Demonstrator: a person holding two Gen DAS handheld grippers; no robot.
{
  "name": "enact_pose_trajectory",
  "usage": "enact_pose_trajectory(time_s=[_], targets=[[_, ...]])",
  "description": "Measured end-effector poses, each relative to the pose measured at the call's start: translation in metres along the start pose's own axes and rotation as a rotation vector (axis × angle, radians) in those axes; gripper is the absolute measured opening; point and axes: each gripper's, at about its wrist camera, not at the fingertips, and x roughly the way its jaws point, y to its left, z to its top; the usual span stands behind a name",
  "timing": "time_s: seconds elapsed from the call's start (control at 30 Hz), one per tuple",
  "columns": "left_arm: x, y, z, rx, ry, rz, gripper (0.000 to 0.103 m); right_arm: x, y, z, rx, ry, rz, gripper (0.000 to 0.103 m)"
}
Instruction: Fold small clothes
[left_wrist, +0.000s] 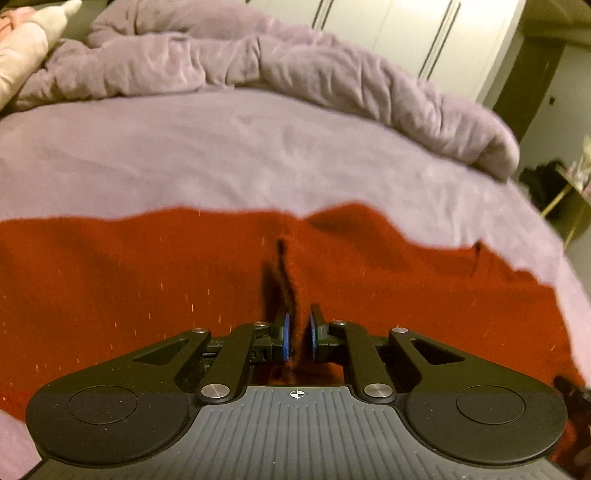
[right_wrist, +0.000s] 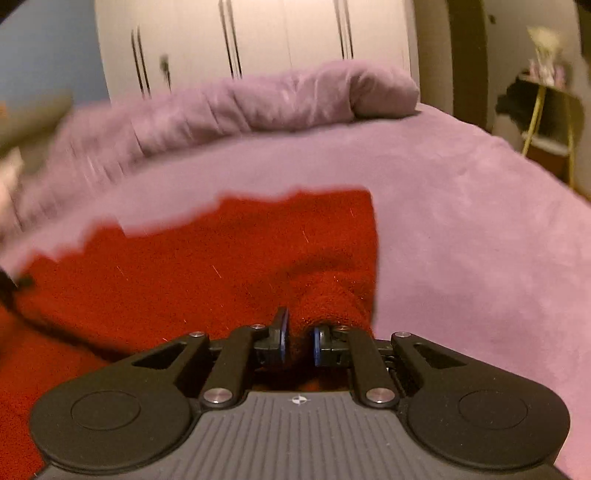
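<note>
A red knit garment (left_wrist: 147, 280) lies spread on the purple bedsheet (left_wrist: 221, 155). My left gripper (left_wrist: 298, 334) is shut on a raised pleat of the red cloth near its near edge. In the right wrist view the same red garment (right_wrist: 192, 266) fills the lower left. My right gripper (right_wrist: 298, 338) is shut on a bunched corner of the garment at its right edge. Both views are motion-blurred.
A rumpled purple duvet (left_wrist: 258, 62) is piled along the far side of the bed and also shows in the right wrist view (right_wrist: 258, 99). White wardrobe doors (right_wrist: 258, 37) stand behind. A yellow-legged side table (right_wrist: 546, 122) stands beyond the bed's right edge.
</note>
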Motion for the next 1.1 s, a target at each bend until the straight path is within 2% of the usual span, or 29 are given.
enact_pose_trajectory(time_s=[0.07, 0.13, 0.2, 0.27, 0.37, 0.4, 0.5, 0.53, 0.57, 0.6, 0.67, 0.77, 0.9, 1.1], targets=[[0.006, -0.001, -0.005, 0.015, 0.016, 0.016, 0.013, 0.001, -0.01, 0.0, 0.084, 0.008, 0.04, 0.011], [0.005, 0.0, -0.005, 0.017, 0.012, 0.022, 0.013, 0.004, -0.027, 0.001, 0.222, 0.043, 0.114, 0.013], [0.0, 0.001, -0.002, 0.01, -0.009, 0.016, 0.013, 0.001, -0.037, 0.004, 0.302, 0.087, 0.16, 0.02], [-0.006, 0.0, 0.001, 0.023, -0.032, 0.012, 0.013, -0.019, -0.039, 0.005, 0.312, 0.071, 0.175, 0.029], [-0.013, -0.001, 0.005, 0.033, -0.067, -0.006, 0.013, -0.047, -0.036, 0.006, 0.313, 0.016, 0.166, 0.05], [-0.013, -0.001, 0.006, 0.028, -0.07, -0.007, 0.013, -0.054, -0.035, 0.007, 0.308, -0.009, 0.158, 0.05], [-0.004, -0.001, 0.002, 0.027, -0.036, 0.009, 0.013, -0.06, -0.024, 0.013, 0.271, -0.036, 0.145, 0.048], [0.0, -0.001, 0.0, 0.034, -0.015, 0.016, 0.014, -0.054, -0.015, 0.016, 0.227, -0.017, 0.128, 0.047], [0.005, -0.001, -0.003, 0.041, 0.004, 0.016, 0.014, -0.047, -0.008, 0.017, 0.185, 0.002, 0.112, 0.04], [0.007, -0.002, -0.005, 0.049, 0.013, 0.021, 0.014, -0.037, 0.0, 0.017, 0.142, 0.022, 0.101, 0.027], [0.006, -0.003, -0.006, 0.067, 0.008, 0.027, 0.014, -0.016, 0.014, 0.011, 0.056, 0.075, 0.067, 0.018], [0.007, -0.006, -0.005, 0.095, 0.006, 0.043, 0.014, 0.0, 0.023, 0.002, -0.023, 0.062, 0.012, 0.013], [0.014, -0.011, -0.009, 0.136, 0.002, 0.074, 0.015, 0.008, 0.027, -0.004, -0.057, 0.035, -0.01, 0.013], [0.017, -0.019, -0.01, 0.141, 0.003, 0.124, 0.021, 0.009, 0.042, -0.007, -0.155, 0.03, -0.059, 0.014]])
